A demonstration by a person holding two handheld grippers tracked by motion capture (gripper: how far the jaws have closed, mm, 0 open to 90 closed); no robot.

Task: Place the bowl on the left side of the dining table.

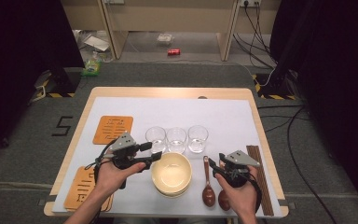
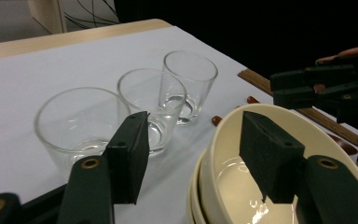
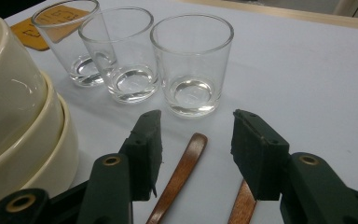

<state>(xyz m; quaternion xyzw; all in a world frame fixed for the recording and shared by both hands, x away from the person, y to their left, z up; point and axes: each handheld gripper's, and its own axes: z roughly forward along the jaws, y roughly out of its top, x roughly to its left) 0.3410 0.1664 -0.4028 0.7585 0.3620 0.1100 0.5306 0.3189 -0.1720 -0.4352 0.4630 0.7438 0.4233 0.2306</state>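
The left gripper point(image 1: 154, 152) sits at centre-left of the high view, its jaws released and empty, pointing toward the right of the frame at the stack of cream ceramic bowls point(image 1: 171, 173) in the lower middle. In the left gripper view the near rim of that stack point(image 2: 214, 154) lies in the gap between the 2 black pads point(image 2: 129, 156), with one pad outside the wall and the other above the bowl's hollow, neither pressing on it. That straddle is what a grasp would turn on: the rim's wall stands roughly upright between the jaws, so closing should pinch it.

The right gripper point(image 1: 214, 165) rests at lower right of the high view, also spread with nothing in it. In its own view the 2 dark wooden spoons point(image 3: 179, 177) run lengthwise toward the camera, handles pointing at the 3 clear drinking glasses point(image 3: 191, 60); one handle lies between its jaws, untouched.
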